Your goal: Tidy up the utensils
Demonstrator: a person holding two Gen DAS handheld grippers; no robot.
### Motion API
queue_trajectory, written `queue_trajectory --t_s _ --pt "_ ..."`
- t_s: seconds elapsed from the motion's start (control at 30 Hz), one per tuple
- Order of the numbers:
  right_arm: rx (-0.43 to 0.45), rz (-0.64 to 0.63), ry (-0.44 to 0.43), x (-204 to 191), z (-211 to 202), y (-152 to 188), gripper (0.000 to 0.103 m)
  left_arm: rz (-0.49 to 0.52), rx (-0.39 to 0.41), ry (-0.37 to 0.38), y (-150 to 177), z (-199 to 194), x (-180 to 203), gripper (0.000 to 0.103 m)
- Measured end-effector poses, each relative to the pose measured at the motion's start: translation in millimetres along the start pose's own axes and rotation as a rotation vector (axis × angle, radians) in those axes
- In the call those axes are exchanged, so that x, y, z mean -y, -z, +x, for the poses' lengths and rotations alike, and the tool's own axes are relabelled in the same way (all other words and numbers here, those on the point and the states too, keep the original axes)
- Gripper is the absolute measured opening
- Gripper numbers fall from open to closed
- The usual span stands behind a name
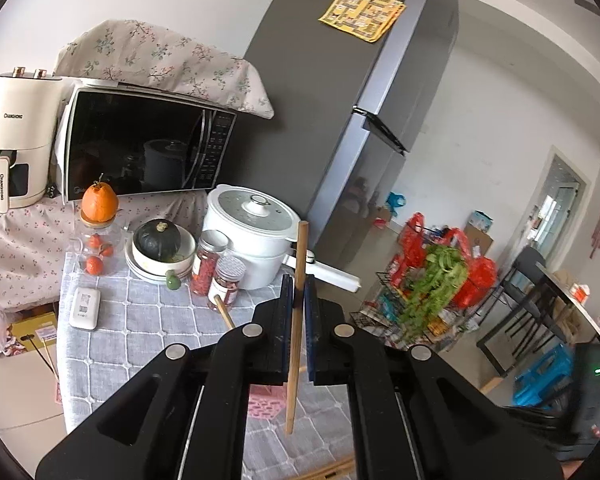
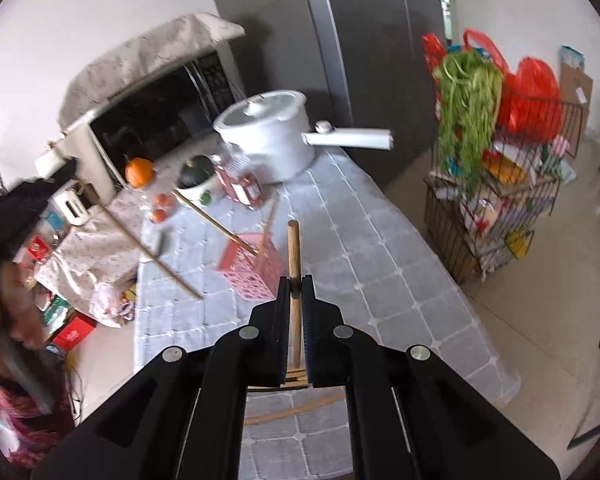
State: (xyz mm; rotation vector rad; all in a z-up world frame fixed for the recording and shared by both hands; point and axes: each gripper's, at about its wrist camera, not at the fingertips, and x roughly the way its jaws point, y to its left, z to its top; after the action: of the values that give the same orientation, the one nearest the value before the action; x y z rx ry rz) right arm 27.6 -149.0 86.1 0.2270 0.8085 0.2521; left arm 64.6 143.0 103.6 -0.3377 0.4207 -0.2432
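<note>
My left gripper (image 1: 299, 280) is shut on a thin wooden chopstick (image 1: 296, 332), held almost upright above the table. Under it part of the pink slotted basket (image 1: 265, 402) shows. My right gripper (image 2: 296, 280) is shut on a thicker wooden utensil handle (image 2: 294, 256), upright over the table. The pink basket (image 2: 252, 268) stands just ahead of it and to the left, with a wooden stick (image 2: 214, 220) leaning out of it. Another long stick (image 2: 152, 254) shows at the table's left edge; what holds it is hidden. More wooden pieces (image 2: 296, 378) lie below the right gripper.
A white pot with a long handle (image 2: 276, 136), two jars (image 1: 216, 268), a bowl with a dark squash (image 1: 160, 248), an orange (image 1: 99, 200) and a microwave (image 1: 140, 144) crowd the table's far end. A wire rack with greens (image 2: 488, 168) stands on the floor at the right.
</note>
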Motion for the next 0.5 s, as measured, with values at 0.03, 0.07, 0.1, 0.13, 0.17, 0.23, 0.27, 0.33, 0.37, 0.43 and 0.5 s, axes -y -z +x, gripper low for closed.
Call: queue_trajectory --t_s 0.03,0.07,0.1,0.13,0.17,0.23,0.27,0.33,0.37,0.43,0.5 --pt "0.002 0.003 -0.013 -1 -2 -2 0.006 -0.002 0.004 -0.012 -2 6 0 0.005" --pt "0.007 0.004 -0.031 -2 -6 -7 0.006 -0.005 0.009 -0.016 -4 9 -1 0.005" --pt "0.012 0.007 -0.048 -3 -10 -12 0.006 -0.010 0.020 -0.027 -7 15 -1 0.005" --pt "0.016 0.011 -0.060 -4 -13 -16 0.006 -0.014 0.024 -0.032 -9 19 -1 0.005" --pt "0.023 0.020 -0.078 -5 -16 -23 0.006 -0.020 0.026 -0.038 -10 24 -2 0.005" --pt "0.032 0.034 -0.106 -6 -19 -32 0.006 -0.034 0.028 -0.055 -13 38 -4 0.005" --pt "0.040 0.040 -0.116 -7 -20 -38 0.006 -0.040 0.027 -0.063 -13 45 -5 0.005" --pt "0.052 0.043 -0.126 -10 -19 -46 0.006 -0.044 0.016 -0.087 -9 63 -8 0.005" --pt "0.055 0.048 -0.131 -11 -17 -51 0.006 -0.040 -0.009 -0.102 -3 75 -9 0.005" --pt "0.059 0.060 -0.142 -13 -10 -60 0.006 -0.050 -0.074 -0.113 8 93 -15 0.008" --pt "0.064 0.068 -0.144 -15 -4 -67 0.006 -0.081 -0.103 -0.126 15 95 -25 0.016"
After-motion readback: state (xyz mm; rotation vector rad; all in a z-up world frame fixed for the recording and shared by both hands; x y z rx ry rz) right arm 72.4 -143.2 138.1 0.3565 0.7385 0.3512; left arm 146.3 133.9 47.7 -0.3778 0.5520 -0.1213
